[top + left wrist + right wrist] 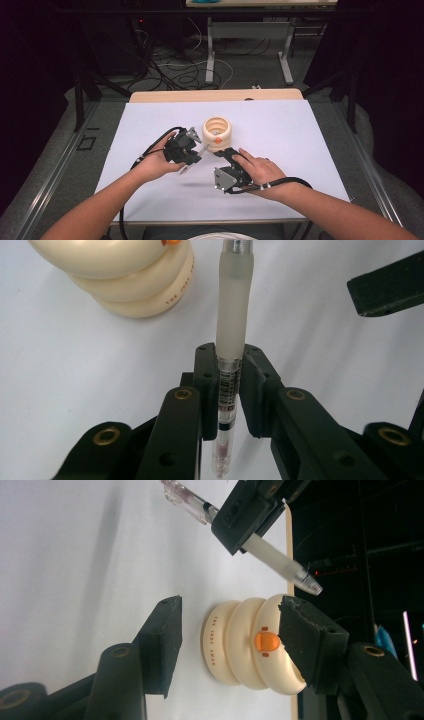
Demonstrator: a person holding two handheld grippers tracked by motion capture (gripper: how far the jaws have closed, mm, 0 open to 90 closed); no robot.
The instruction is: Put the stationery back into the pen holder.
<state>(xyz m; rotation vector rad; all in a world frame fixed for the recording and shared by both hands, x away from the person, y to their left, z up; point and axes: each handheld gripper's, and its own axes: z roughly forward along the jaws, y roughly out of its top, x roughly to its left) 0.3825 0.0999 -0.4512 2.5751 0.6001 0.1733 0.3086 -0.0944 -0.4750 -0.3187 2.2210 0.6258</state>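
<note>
A table (165, 96) with a light wooden top carries a white sheet (280, 130) that covers nearly all of it, leaving a strip of wood bare along the far edge. On the sheet, near its middle, stands a cream ribbed holder (216, 131) with an orange mark on its side, upright

Pen (231, 360): clear glossy plastic barrel w/ a frosted, rubbery-looking matt grip sleeve and a printed paper label. Duck-shaped holder (255, 645): cream, smooth, semi-gloss, looks like plastic or glazed ceramic, can't tell which; orange beak is glossier. Left gripper (231, 390) & right gripper (230, 630): matt black plastic jaws w/ brass-coloured metal rivets; right one's pads look rough, foam-like. Table sheet (280, 125): white, matt, paper-like. Table edge (215, 95): pale wood.
</note>
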